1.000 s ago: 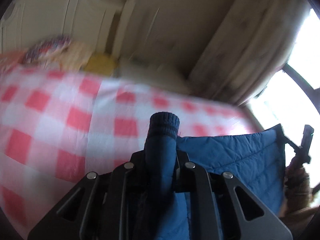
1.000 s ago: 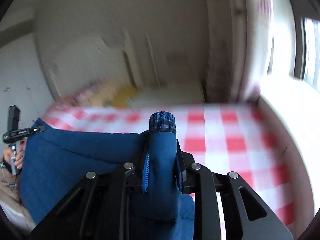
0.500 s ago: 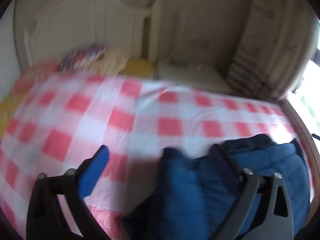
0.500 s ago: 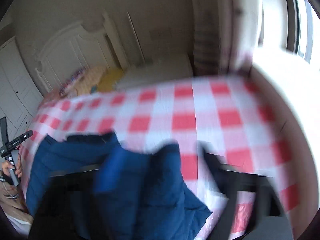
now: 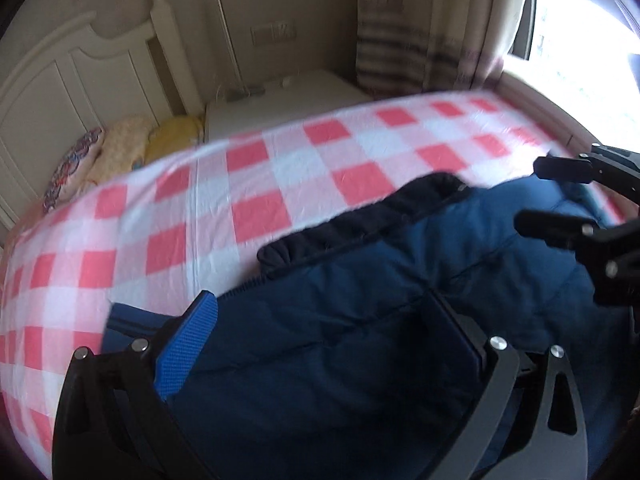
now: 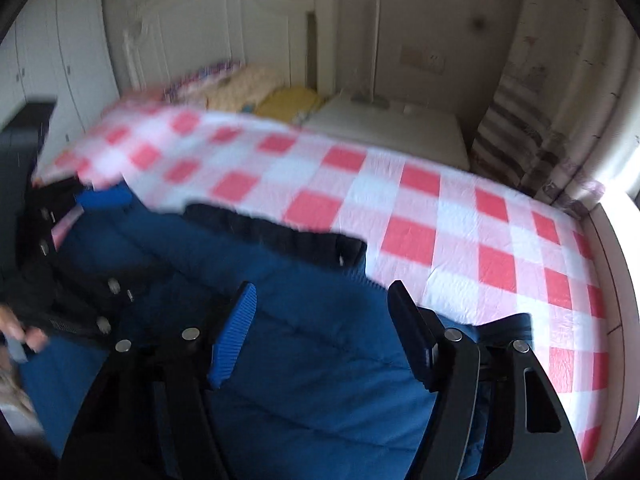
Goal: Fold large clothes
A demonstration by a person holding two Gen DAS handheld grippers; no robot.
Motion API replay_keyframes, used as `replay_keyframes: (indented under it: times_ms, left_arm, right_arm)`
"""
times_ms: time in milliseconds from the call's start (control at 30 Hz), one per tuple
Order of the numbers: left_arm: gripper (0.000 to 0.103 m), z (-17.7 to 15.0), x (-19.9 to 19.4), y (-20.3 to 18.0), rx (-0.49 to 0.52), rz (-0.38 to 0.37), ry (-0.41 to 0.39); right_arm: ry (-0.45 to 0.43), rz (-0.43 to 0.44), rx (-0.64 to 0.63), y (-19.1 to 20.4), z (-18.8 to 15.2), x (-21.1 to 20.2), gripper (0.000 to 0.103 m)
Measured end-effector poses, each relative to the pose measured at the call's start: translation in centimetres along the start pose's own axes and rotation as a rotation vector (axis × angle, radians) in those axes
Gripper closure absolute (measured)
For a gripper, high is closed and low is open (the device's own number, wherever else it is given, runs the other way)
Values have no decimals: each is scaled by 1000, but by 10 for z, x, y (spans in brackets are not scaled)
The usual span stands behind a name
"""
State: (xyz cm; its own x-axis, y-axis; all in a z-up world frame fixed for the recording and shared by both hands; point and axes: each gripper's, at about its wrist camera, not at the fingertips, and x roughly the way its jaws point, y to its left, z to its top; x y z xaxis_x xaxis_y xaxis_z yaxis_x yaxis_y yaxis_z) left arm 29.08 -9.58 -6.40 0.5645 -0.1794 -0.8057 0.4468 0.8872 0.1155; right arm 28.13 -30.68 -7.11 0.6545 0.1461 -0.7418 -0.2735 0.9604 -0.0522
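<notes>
Both tools are spread wide and grip nothing: my left gripper and right gripper hover over the blue padded jacket, which lies flat on the red-and-white checked bedspread, dark collar toward the headboard. I judge folding barely under way; sleeves and sides look unfolded. The jacket's near end is cut off, and motion blur smears the edges.
</notes>
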Motion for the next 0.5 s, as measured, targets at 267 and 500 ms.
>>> replay_keyframes:
  times_ms: [267,500]
  left_arm:
    - [2,-2,44,14,-71,-88,24]
    - [2,-4,49,16,-95,-114,11]
  right_arm:
    - [54,33,47,-13,-11,45,33]
    - [63,77,80,-18,-12,53,28]
